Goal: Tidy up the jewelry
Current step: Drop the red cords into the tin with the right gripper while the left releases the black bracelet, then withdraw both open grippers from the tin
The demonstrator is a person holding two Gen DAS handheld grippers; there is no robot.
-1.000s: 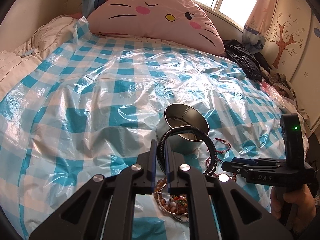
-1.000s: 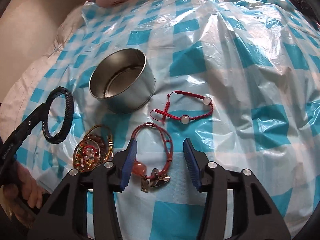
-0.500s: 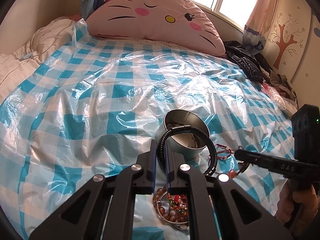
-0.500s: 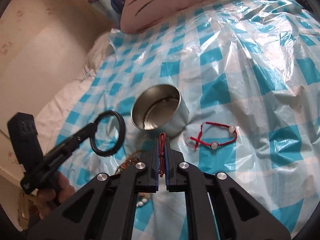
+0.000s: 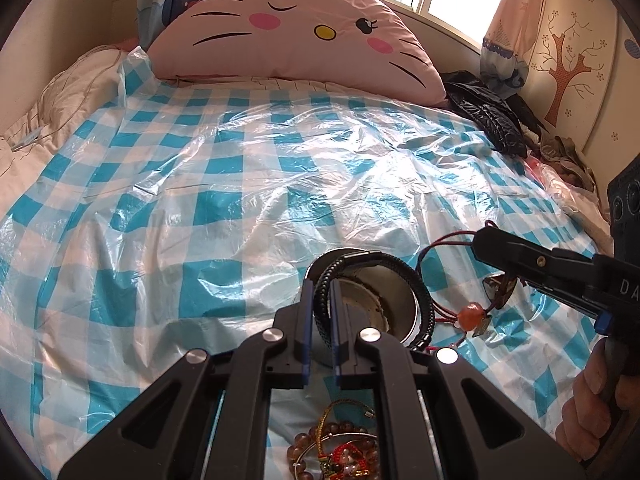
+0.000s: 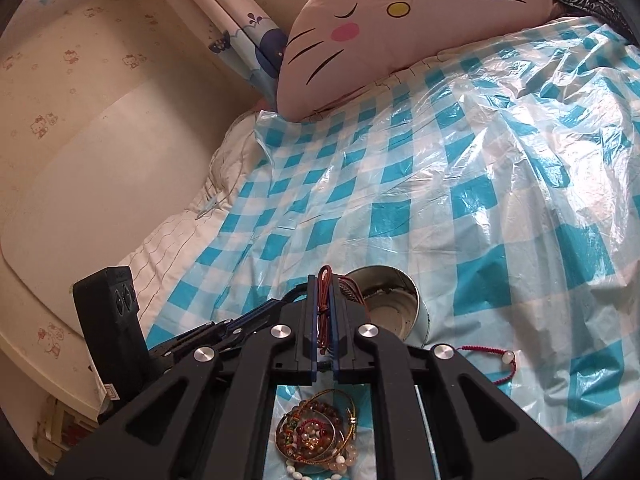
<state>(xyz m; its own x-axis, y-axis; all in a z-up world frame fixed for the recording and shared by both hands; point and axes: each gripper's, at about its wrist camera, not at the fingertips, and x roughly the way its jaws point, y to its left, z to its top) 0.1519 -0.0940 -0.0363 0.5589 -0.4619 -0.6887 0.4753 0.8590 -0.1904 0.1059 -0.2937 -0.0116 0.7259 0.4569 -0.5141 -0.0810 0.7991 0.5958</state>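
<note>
Because the round silver metal tin (image 5: 394,308) is where the jewelry should go, the left gripper (image 5: 321,300) pinches the black braided leather bracelet (image 5: 424,304) above its mouth, while the right gripper (image 6: 324,300), clamped on the red cord necklace with an orange bead (image 5: 472,312), waits just right of it.

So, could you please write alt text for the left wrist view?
The left tool grips a black braided bracelet over an open metal tin on a blue-checked plastic sheet. The right tool holds a red cord bracelet beside it.

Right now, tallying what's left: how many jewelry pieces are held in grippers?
2: black braided bracelet in the left gripper; red cord necklace in the right gripper.
</note>
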